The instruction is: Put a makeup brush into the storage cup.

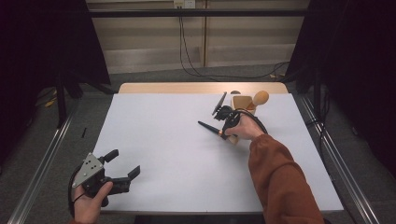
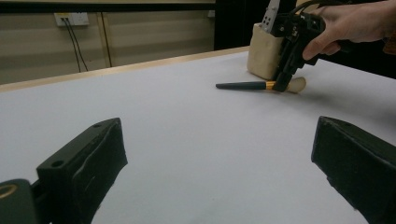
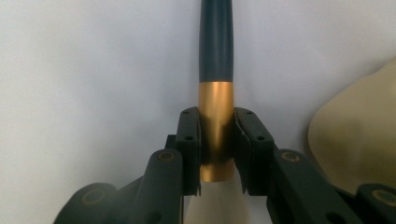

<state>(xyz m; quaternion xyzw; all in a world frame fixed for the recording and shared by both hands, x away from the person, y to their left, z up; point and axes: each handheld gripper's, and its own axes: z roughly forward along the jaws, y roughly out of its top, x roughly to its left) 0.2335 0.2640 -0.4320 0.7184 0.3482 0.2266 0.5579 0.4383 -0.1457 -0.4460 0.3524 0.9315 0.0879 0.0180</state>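
Now the right gripper (image 3: pixel 215 154) has its jaws clamped on the smooth gold ferrule of a dark-handled brush (image 3: pixel 215 46), lying at two o'clock on the matte white desk (image 1: pixel 187 154); the left gripper (image 1: pixel 122 164) gapes empty at seven o'clock.

Beige wall (image 1: pixel 149 32), grey floor (image 1: pixel 154 77), perhaps carpeted

On the table (image 1: pixel 177 154), the brush (image 1: pixel 211 128) lies right of centre, just before the box (image 1: pixel 243 101) at the far edge.
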